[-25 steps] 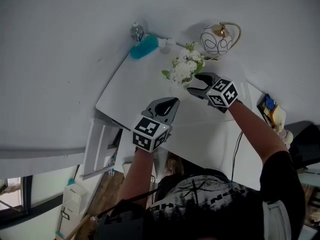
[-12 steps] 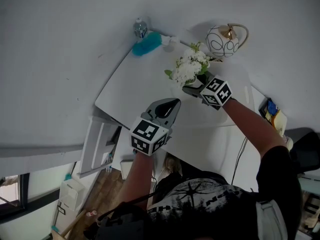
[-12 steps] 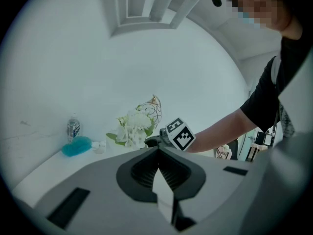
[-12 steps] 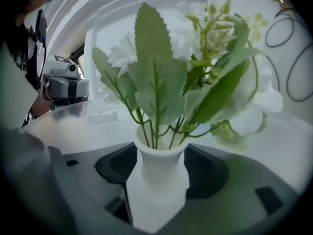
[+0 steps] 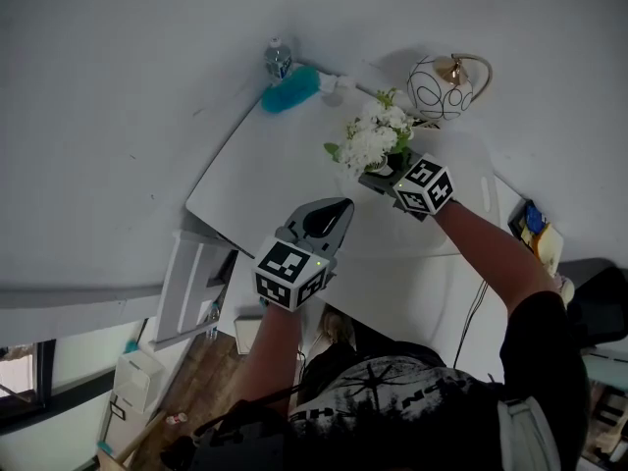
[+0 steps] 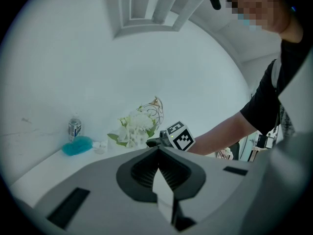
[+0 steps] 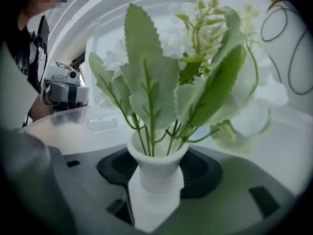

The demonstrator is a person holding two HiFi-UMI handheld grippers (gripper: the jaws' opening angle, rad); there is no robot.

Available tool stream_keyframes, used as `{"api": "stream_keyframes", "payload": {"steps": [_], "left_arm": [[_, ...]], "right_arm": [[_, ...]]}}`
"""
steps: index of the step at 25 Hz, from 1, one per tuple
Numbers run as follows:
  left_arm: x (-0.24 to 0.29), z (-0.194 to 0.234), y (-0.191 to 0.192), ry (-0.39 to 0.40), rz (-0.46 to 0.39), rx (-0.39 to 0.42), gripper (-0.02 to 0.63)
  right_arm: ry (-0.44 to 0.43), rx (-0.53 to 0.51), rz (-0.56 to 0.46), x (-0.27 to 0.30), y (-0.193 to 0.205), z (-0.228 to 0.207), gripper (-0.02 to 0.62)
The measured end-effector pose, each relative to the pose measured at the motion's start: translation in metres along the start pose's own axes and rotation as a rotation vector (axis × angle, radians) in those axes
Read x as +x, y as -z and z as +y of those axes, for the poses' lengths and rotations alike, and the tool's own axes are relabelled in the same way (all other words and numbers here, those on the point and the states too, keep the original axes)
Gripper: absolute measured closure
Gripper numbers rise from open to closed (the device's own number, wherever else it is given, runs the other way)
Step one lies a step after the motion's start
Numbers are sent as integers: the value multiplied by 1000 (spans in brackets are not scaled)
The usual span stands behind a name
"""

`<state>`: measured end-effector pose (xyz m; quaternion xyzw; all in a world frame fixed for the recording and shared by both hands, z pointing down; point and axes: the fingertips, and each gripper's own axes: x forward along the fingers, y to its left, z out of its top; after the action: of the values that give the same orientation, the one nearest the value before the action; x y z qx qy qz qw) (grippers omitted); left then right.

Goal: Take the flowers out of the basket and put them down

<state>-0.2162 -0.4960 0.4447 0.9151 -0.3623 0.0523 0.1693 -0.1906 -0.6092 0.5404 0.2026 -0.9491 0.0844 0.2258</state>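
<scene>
A water bottle (image 5: pixel 278 59) and a blue duster (image 5: pixel 291 88) are being shown at the far edge of the white counter (image 5: pixel 275 175), at about 11 o'clock from the white flowers. The left hand-held gripper (image 5: pixel 339 209) is being held over the near part of the counter, at about 7 o'clock from the flowers. Its jaws are being pressed together with nothing between them. The white flowers (image 5: pixel 373 137) are being shown outside the wire basket, planted in a small white vase (image 7: pixel 156 168). Whether the base of the vase is resting on the counter cannot be told. The ribbed neck of the vase is being clasped by the right hand-held gripper (image 5: pixel 378 173), which is being held at about 5 o'clock from the bunch. Its jaws have just been closing, with the vase between them. The wire basket (image 5: pixel 439 86), round with dark loops and a gold handle, is being shown just beside the flowers at about 1 o'clock.
</scene>
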Motion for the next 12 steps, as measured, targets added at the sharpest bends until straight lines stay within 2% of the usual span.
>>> {"api": "stream_keyframes", "payload": {"steps": [12], "left_arm": [[-6, -1, 3, -37, 32, 35, 595]], "right_arm": [[-44, -14, 24, -20, -16, 20, 337]]}}
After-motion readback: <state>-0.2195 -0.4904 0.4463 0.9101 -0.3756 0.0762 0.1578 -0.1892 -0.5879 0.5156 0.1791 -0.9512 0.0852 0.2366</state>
